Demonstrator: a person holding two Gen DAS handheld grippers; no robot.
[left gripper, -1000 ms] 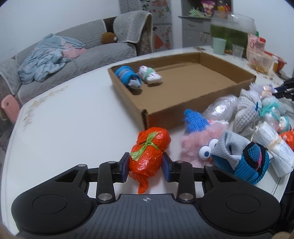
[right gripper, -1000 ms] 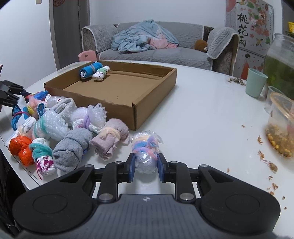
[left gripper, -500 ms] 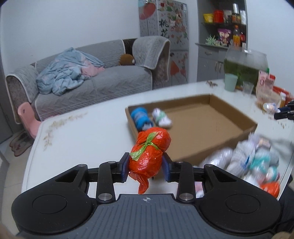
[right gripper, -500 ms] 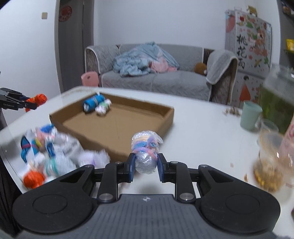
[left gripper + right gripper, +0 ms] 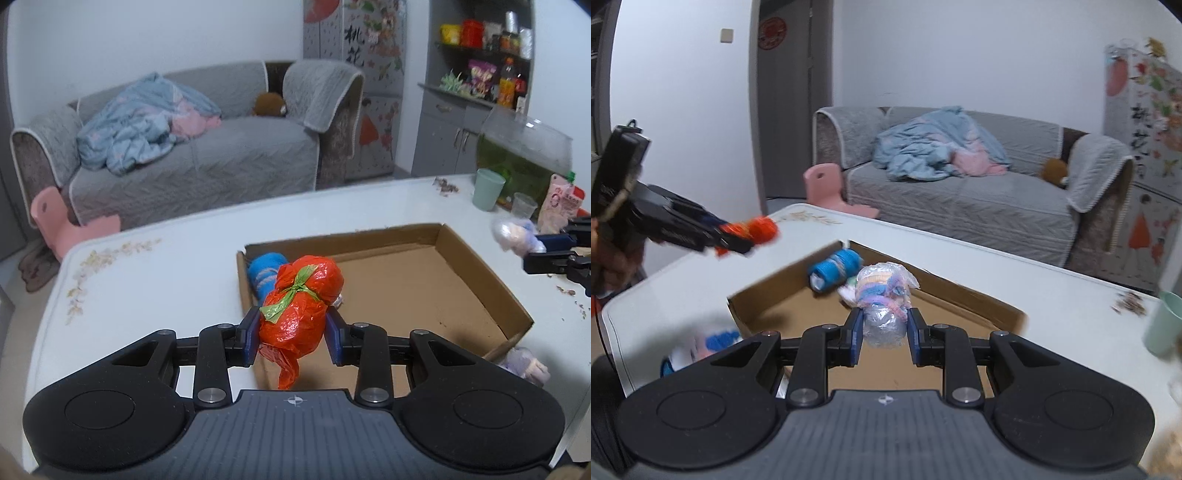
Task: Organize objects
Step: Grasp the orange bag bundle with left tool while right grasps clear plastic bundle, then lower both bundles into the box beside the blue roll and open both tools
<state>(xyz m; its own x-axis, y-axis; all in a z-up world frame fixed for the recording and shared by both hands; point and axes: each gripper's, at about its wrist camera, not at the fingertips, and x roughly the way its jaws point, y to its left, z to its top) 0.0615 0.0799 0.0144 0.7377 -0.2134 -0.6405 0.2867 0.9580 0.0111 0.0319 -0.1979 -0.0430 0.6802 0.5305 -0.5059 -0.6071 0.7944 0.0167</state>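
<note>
My left gripper [image 5: 291,341] is shut on an orange plastic bundle [image 5: 300,308] tied with green, held in the air over the near left corner of the cardboard box [image 5: 476,273]. My right gripper [image 5: 883,338] is shut on a clear plastic bundle [image 5: 884,302] with pastel bands, held above the box [image 5: 979,299]. A blue rolled sock [image 5: 263,272] lies in the box's far left corner; it also shows in the right wrist view [image 5: 833,269], next to a white bundle partly hidden behind my load. Each gripper shows in the other's view, left [image 5: 738,240] and right [image 5: 543,247].
Loose bundles lie on the white table by the box's near side [image 5: 524,365] [image 5: 713,341]. A green cup [image 5: 488,189], a small clear cup [image 5: 523,206], a fish tank [image 5: 524,155] and crumbs [image 5: 447,186] are at the table's far right. A grey sofa [image 5: 207,162] stands beyond.
Both grippers have lifted their bundles off the table and carried them over the cardboard box. The pile of bundles has dropped mostly out of view.
</note>
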